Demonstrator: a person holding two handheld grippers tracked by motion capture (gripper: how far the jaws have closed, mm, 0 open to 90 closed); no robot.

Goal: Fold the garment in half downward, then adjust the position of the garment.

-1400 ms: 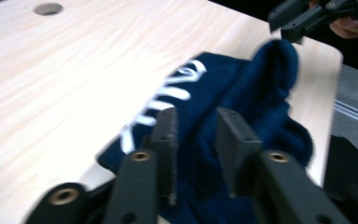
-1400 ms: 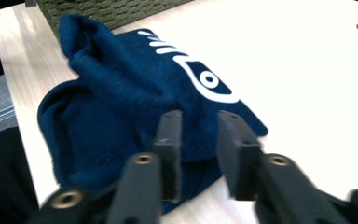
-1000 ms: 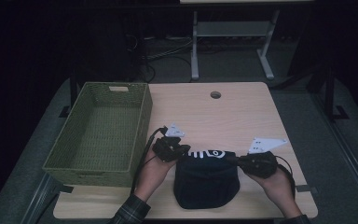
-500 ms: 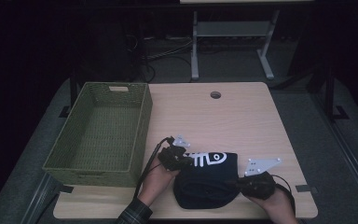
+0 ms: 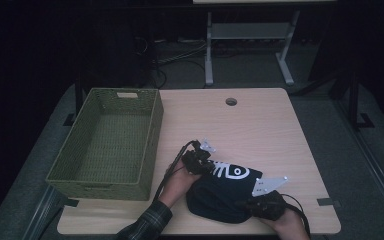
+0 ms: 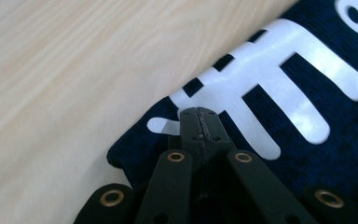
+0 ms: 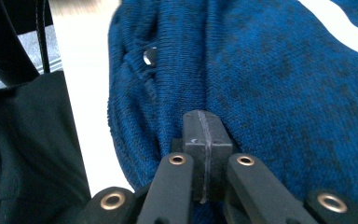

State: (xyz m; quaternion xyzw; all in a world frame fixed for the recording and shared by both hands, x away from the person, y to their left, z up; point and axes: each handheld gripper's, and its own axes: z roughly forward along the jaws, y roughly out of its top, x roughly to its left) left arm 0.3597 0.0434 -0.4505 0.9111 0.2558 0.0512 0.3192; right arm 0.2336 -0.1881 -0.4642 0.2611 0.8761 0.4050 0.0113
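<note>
Navy knit sweater (image 5: 220,192) with a white fishbone print lies at the table's (image 5: 270,130) six o'clock edge, now bunched smaller. Left gripper (image 5: 203,161) pinches its ten o'clock corner; right gripper (image 5: 260,205), moved nearer, pinches its five o'clock fold. Wicker basket (image 5: 105,145) unchanged.

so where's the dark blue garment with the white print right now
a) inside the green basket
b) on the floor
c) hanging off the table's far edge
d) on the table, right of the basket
d: in the high view the dark blue garment lies on the wooden table, to the right of the green basket, which has nothing in it.
</note>
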